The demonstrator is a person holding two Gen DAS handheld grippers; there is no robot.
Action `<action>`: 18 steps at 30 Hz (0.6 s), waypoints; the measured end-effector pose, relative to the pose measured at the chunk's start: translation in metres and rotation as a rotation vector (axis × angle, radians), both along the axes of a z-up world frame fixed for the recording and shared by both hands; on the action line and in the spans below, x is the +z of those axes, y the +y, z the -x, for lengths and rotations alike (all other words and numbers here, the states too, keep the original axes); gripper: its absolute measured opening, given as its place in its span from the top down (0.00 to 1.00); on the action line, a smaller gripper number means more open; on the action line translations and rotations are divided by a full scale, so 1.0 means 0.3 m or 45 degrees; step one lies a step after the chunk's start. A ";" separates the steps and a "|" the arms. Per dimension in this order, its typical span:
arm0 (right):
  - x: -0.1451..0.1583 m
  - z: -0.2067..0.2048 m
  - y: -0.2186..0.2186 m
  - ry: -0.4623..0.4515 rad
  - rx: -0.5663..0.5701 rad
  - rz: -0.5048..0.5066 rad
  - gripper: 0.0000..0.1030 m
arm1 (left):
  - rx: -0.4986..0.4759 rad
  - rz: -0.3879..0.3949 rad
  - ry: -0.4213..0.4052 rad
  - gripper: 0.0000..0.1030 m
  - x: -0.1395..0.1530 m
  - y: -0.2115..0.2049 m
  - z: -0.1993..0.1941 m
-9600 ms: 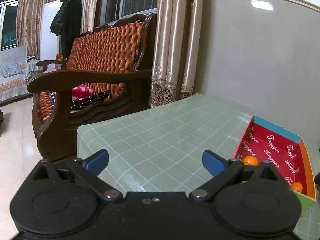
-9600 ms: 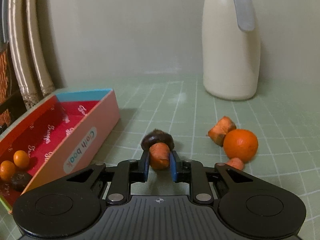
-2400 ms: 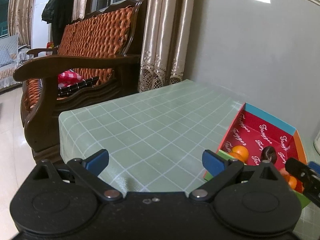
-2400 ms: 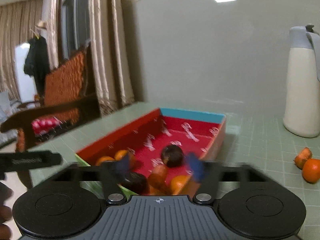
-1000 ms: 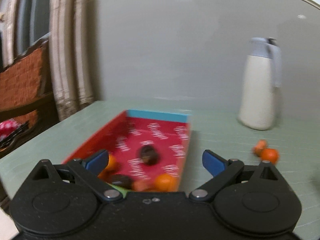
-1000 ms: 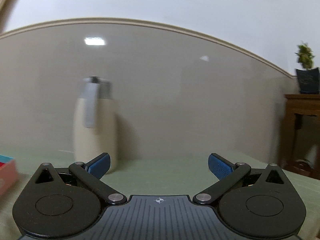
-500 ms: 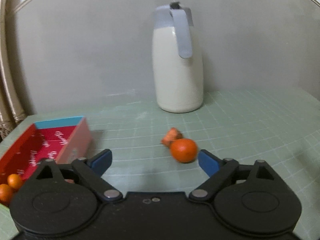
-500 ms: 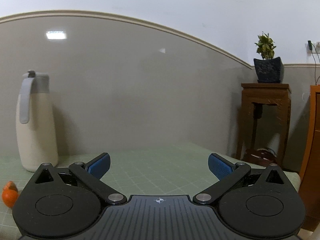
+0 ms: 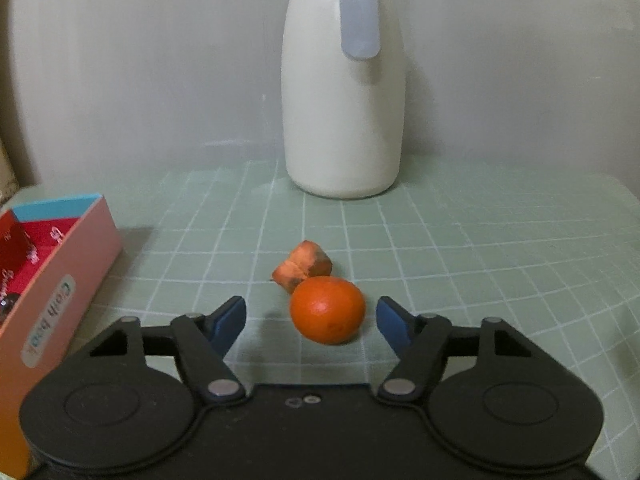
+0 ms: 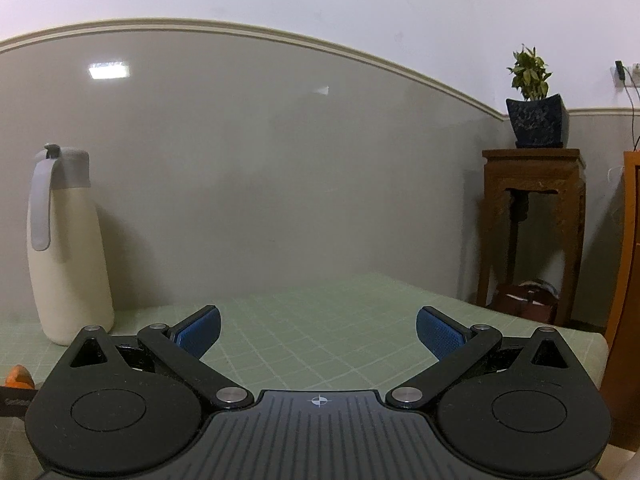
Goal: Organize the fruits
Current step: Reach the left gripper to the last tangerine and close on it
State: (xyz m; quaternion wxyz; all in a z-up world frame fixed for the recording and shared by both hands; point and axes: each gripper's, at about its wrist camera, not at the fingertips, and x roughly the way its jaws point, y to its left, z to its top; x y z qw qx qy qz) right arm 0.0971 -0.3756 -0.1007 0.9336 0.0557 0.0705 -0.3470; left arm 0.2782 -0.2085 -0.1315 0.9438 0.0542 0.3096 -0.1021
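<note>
In the left wrist view a round orange [image 9: 327,309] lies on the green checked tablecloth between the open fingers of my left gripper [image 9: 311,320], untouched. An orange fruit chunk [image 9: 303,269] lies just behind it. The red-lined box [image 9: 60,280] stands at the left edge with a dark fruit [image 9: 6,304] inside. My right gripper [image 10: 318,332] is open and empty, facing the wall over bare tablecloth; an orange piece [image 10: 18,376] shows at its far left.
A tall cream thermos jug [image 9: 344,92] stands against the wall behind the fruit; it also shows in the right wrist view [image 10: 66,248]. A wooden stand [image 10: 532,232] with a potted plant [image 10: 534,104] is beyond the table's right edge.
My left gripper has moved forward and down, so the orange now sits between its fingers, which have narrowed slightly. The right gripper has held almost still.
</note>
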 end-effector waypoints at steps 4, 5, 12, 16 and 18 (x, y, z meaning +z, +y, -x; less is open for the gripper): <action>-0.001 -0.002 0.012 -0.001 0.020 0.001 0.00 | -0.008 0.012 0.049 0.57 -0.023 -0.006 -0.020; -0.001 -0.003 0.016 0.000 0.023 0.004 0.00 | -0.016 0.014 0.052 0.62 -0.027 -0.006 -0.024; -0.005 -0.009 0.029 0.003 0.039 0.005 0.00 | -0.030 0.028 0.050 0.69 -0.025 -0.007 -0.011; -0.003 -0.014 0.042 0.000 0.048 0.010 0.00 | -0.025 0.025 0.025 0.69 -0.008 0.008 0.005; -0.003 -0.018 0.051 -0.001 0.064 0.008 0.00 | -0.024 0.021 0.001 0.69 0.008 0.021 0.023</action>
